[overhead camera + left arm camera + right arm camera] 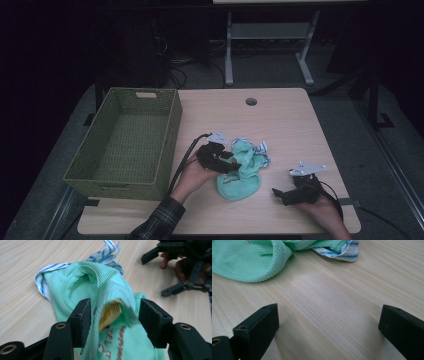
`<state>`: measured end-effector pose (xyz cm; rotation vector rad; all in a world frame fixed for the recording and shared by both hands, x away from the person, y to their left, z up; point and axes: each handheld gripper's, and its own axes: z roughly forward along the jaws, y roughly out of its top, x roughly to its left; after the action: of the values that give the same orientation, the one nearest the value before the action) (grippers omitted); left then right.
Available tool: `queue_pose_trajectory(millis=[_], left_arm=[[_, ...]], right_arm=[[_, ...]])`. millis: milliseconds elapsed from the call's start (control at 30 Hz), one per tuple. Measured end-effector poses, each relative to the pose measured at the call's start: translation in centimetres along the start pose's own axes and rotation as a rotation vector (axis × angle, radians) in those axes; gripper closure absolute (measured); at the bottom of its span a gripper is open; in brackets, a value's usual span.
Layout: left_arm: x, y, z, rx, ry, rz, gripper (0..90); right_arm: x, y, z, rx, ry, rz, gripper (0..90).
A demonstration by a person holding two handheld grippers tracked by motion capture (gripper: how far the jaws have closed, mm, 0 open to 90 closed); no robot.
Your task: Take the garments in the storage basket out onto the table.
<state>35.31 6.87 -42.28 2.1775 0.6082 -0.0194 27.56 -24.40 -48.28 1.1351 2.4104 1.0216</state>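
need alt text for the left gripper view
A crumpled mint-green cloth with a yellow tag lies on a light wooden table, bunched between the open black jaws of the left hand-held gripper. A blue-striped white cloth peeks from beneath it, and the right hand-held gripper rests at the upper right.

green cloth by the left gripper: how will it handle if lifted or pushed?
The green cloth lies crumpled in soft folds, so it will probably hang limp from one pinch. Pushed, it likely bunches rather than slides. The striped cloth tangled beneath may drag along.
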Motion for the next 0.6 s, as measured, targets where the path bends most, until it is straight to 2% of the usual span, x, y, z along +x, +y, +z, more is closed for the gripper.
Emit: queue_pose_trajectory(millis=[133, 233, 300, 400, 467, 533, 600], left_arm=[[-0.6, -0.8, -0.9, 0.004, 0.008, 0.015, 46.1], [-1.1, -1.3, -1.4, 0.004, 0.030, 0.030, 50.8], [-1.4, -1.6, -1.8, -0.003, 0.048, 0.039, 51.5], [-2.0, -1.8, -2.8, -0.030, 0.048, 0.043, 56.4], [-2.3, -2.1, -3.2, -0.040, 0.025, 0.037, 64.9], [-2.5, -2.4, -3.4, -0.024, 0.007, 0.047, 75.8], [-2.9, -2.8, -3.3, -0.014, 0.000, 0.047, 82.1]], right_arm=[[0.0, 0.0, 0.0, 0.001, 0.000, 0.001, 2.8], [0.0, 0.0, 0.0, 0.001, 0.000, 0.001, 2.8], [0.0, 0.0, 0.0, 0.002, 0.000, -0.001, 2.8], [0.0, 0.0, 0.0, 0.002, 0.000, -0.001, 2.8], [0.0, 0.0, 0.0, 0.002, 0.000, 0.001, 2.8], [0.0, 0.0, 0.0, 0.003, 0.000, -0.002, 2.8], [0.0, 0.0, 0.0, 0.002, 0.000, 0.001, 2.8]])
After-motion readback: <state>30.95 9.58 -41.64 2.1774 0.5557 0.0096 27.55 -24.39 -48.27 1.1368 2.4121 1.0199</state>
